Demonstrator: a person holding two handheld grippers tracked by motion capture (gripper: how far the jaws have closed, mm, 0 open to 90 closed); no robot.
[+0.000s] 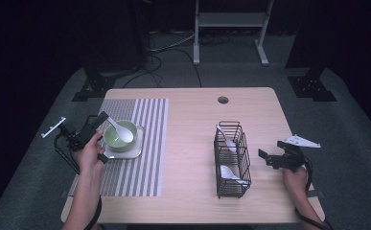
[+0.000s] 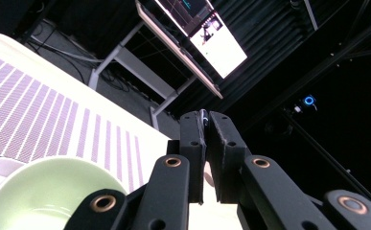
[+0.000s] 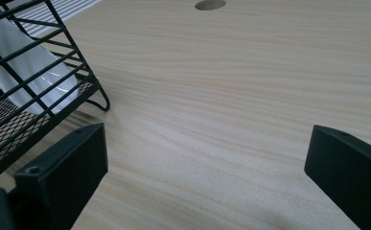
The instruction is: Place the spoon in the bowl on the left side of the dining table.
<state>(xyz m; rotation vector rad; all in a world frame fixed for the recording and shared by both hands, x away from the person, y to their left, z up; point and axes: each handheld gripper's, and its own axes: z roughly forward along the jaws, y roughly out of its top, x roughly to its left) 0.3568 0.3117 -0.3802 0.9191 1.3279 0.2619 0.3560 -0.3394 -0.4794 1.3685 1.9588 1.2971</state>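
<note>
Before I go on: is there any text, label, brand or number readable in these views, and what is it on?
No text can be read.
Lit monitor screen behind the table, in the left gripper view: it carries content, too small and blurred to read.
Green bowl, white spoon, wire rack, striped mat: no markings.

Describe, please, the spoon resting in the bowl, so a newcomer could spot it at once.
Start at the striped placemat on the table's left half. On it a pale square plate carries a green bowl. The white spoon lies in that bowl, handle toward the left gripper; the other white spoons stand in the wire rack.
</note>
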